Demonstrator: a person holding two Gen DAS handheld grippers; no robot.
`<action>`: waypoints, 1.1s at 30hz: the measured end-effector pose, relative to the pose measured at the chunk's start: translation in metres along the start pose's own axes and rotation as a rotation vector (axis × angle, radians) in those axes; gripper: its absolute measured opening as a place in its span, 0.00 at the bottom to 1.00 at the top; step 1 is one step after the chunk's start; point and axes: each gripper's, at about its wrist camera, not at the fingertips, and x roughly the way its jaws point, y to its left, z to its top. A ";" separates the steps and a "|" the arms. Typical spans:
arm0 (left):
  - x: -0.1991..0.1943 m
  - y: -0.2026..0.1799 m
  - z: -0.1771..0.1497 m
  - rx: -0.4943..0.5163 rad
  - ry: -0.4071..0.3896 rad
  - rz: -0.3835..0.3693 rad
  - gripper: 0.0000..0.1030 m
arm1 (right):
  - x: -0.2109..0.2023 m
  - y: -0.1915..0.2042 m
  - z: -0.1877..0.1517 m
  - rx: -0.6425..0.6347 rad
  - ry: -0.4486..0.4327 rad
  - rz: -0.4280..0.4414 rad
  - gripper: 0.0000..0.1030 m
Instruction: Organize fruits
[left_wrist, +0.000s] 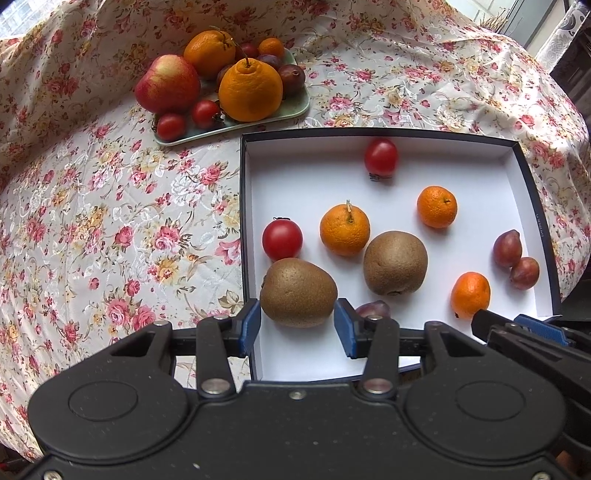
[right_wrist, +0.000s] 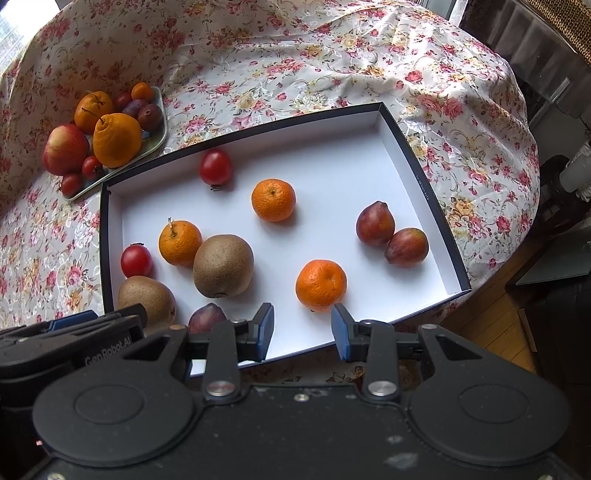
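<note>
A dark-rimmed white box (left_wrist: 406, 138) (right_wrist: 424, 177) holds loose fruit: two kiwis, tomatoes, tangerines and plums. My left gripper (left_wrist: 297, 326) is open, its blue pads on either side of the near kiwi (left_wrist: 297, 291), apart from it or barely touching. My right gripper (right_wrist: 303, 328) is open just in front of a tangerine (right_wrist: 320, 285), which sits beyond the pads. The second kiwi (left_wrist: 395, 263) (right_wrist: 223, 266) lies mid-box. A plum (right_wrist: 206, 317) lies between the two grippers, partly hidden.
A green tray (left_wrist: 291, 107) (right_wrist: 157, 138) at the back left holds an apple (left_wrist: 168, 83), two big oranges, tomatoes and plums. A floral cloth (left_wrist: 110, 221) covers the table. The table edge and floor (right_wrist: 491, 332) are at the right.
</note>
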 end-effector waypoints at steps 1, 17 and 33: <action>0.000 0.000 0.000 0.000 0.000 0.000 0.51 | 0.000 0.000 0.000 0.003 0.001 0.000 0.36; 0.000 -0.001 0.000 0.004 0.005 0.002 0.51 | 0.001 -0.001 0.000 0.015 0.008 0.008 0.37; 0.001 -0.002 0.000 0.008 0.007 0.006 0.51 | 0.001 0.000 0.000 0.015 0.014 0.011 0.37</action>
